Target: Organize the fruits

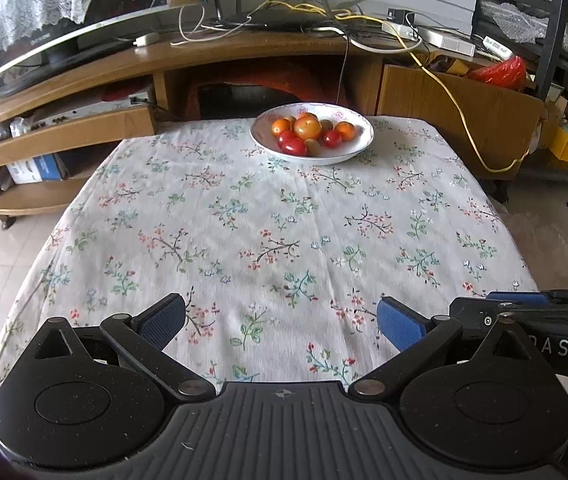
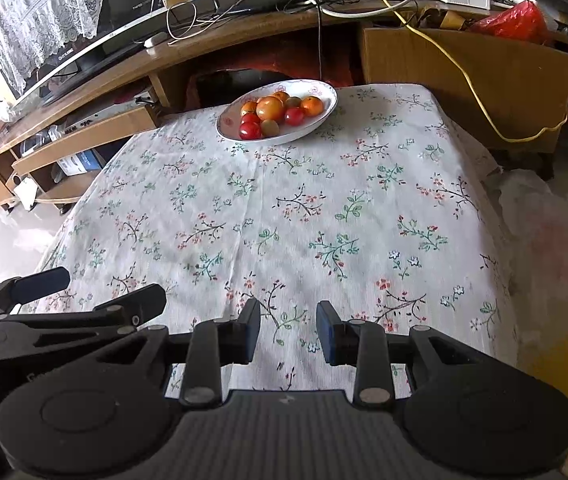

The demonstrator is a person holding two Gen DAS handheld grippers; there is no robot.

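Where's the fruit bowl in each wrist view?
Left wrist: the fruit bowl sits top centre, at the far edge of the floral tablecloth, beyond the open left gripper.
Right wrist: the fruit bowl sits top centre, slightly left, beyond the open right gripper.
Shared landmark: the yellow cable drooping over the wooden cabinet to the bowl's right.

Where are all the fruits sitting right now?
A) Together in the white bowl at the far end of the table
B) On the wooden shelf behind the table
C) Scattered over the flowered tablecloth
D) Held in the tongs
A: the fruits all lie piled in the white bowl at the far end of the table, while the flowered tablecloth carries no loose fruit and both the left tongs and the right tongs are open and hold nothing.
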